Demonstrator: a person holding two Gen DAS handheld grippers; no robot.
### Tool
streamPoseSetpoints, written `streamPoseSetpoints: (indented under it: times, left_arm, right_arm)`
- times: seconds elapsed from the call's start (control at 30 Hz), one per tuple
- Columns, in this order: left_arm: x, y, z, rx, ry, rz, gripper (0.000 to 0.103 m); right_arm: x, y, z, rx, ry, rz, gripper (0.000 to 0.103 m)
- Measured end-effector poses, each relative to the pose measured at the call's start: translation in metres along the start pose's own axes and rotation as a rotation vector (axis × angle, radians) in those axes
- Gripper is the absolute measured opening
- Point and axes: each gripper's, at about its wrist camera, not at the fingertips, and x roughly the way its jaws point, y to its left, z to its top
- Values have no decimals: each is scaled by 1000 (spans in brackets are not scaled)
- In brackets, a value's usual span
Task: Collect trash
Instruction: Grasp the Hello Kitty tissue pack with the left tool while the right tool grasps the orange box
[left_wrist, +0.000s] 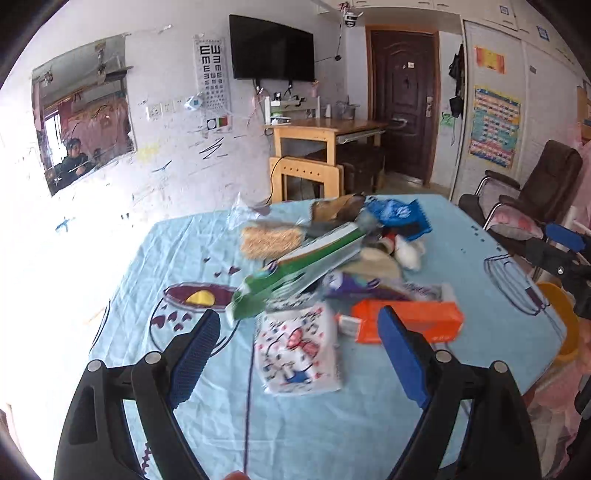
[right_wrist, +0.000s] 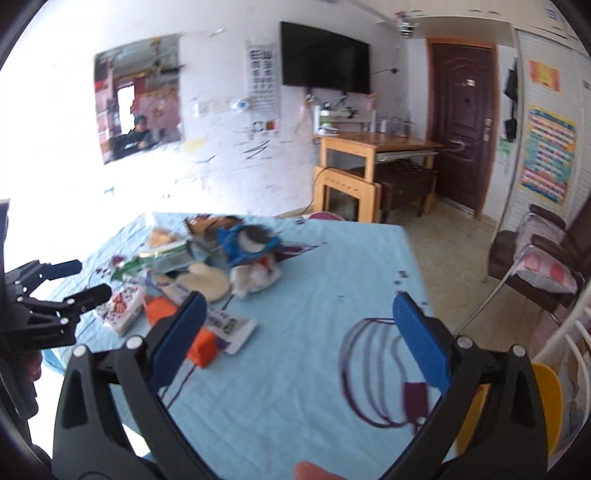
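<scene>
A heap of trash lies on the light blue tablecloth (left_wrist: 177, 258): a long green carton (left_wrist: 295, 269), an orange box (left_wrist: 417, 317), a white patterned bag (left_wrist: 299, 350), a blue wrapper (left_wrist: 399, 214) and crumpled white tissue (left_wrist: 410, 254). My left gripper (left_wrist: 299, 317) is open above the near side of the heap, nothing between its fingers. My right gripper (right_wrist: 299, 299) is open over bare cloth to the right of the heap, holding nothing. In the right wrist view the orange box (right_wrist: 201, 347) and a printed white wrapper (right_wrist: 232, 328) lie just beyond its left finger. The left gripper (right_wrist: 70, 284) shows at the left edge.
A yellow bin (right_wrist: 546, 406) stands off the table's right side, low beside the cloth edge. A brown armchair (right_wrist: 535, 266) with a pink cushion stands further right. A wooden desk (left_wrist: 325, 136) and a dark door (left_wrist: 402, 99) are at the back.
</scene>
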Motion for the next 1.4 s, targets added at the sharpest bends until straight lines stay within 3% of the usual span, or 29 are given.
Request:
streamPoseSetpoints:
  times: [0.13, 0.23, 0.33, 0.37, 0.43, 0.47, 0.6, 0.67, 0.73, 0.8, 0.83, 0.9, 1.03, 1.4]
  left_arm:
    - [21, 28, -23, -39, 86, -29, 83]
    - [37, 26, -28, -56, 117, -66, 83]
    - [46, 22, -38, -57, 118, -65, 82]
    - [47, 21, -38, -52, 109, -42, 79]
    - [49, 19, -40, -28, 97, -6, 55]
    - [48, 19, -40, -29, 96, -11, 50]
    - [43, 22, -39, -30, 93, -22, 41]
    - [39, 24, -40, -26, 88, -23, 37]
    - [32, 26, -40, -31, 88, -41, 33]
    - [26, 32, -41, -40, 90, -61, 31]
    - [22, 34, -43, -43, 90, -64, 30]
    - [18, 39, -45, -48, 89, -65, 30]
    - [4, 44, -44, -66, 78, -81, 29]
    - [-30, 38, -45, -39, 17, -76, 29]
  right_arm:
    - [19, 23, -13, -56, 41, 37, 97]
    - [33, 33, -14, -102, 81, 53, 96]
    - [50, 42, -16, -126, 136, 71, 87]
    - [52, 44, -17, -136, 147, 79, 86]
    - [55, 51, -23, -175, 166, 105, 84]
    - [55, 57, -26, -205, 163, 114, 83]
    - [52, 75, -32, -301, 145, 149, 81]
    - [58, 83, -34, -342, 166, 161, 68]
    - [63, 87, -37, -359, 185, 156, 62]
    - [67, 89, -39, -365, 202, 164, 55]
    - [68, 90, -40, -368, 210, 169, 46]
    - [66, 92, -40, -375, 205, 162, 42]
    - [52, 98, -41, -389, 186, 203, 25]
    - [10, 96, -29, -330, 107, 263, 22]
